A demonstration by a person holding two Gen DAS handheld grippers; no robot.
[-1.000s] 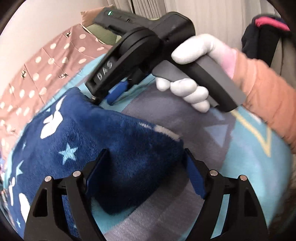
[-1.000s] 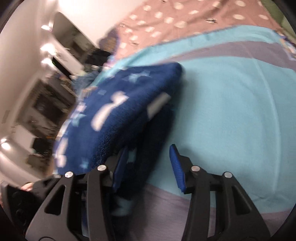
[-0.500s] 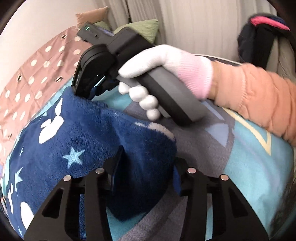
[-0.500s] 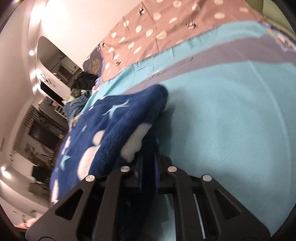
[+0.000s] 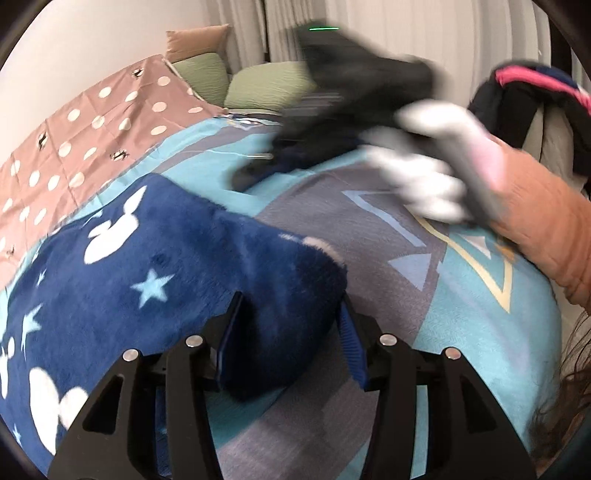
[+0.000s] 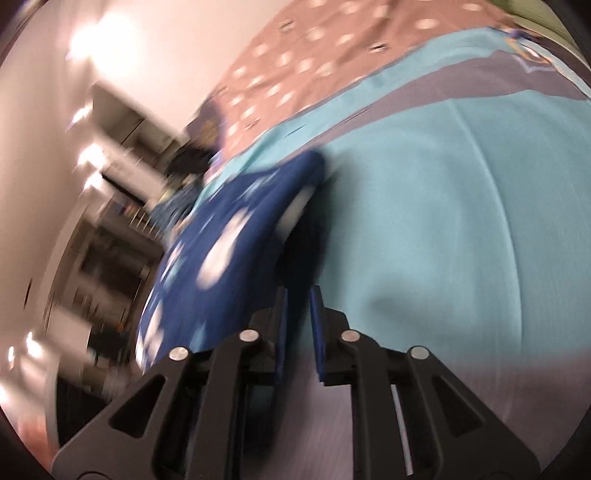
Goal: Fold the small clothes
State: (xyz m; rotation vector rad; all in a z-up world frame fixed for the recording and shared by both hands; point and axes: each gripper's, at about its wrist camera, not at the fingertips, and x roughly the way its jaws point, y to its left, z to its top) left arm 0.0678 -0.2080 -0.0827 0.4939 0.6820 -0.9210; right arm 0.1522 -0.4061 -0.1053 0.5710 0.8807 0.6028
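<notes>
the fuzzy navy garment with white mouse heads and pale stars (image 5: 159, 266) lies on a teal and grey patterned bedspread (image 5: 461, 295); the left gripper (image 5: 288, 332) clenches its folded corner; the right gripper (image 6: 297, 325), blurred, is nearly closed, whether on fabric i cannot tell; a brown dotted sheet (image 5: 92, 140), green pillows (image 5: 266, 85) and pale curtains (image 5: 388, 26) lie beyond.

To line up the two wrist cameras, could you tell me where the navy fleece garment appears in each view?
Left wrist: navy fleece garment fills the lower left, its corner between the left gripper fingers.
Right wrist: garment left of centre, blurred.
Shared landmark: polka-dot brown sheet.
</notes>
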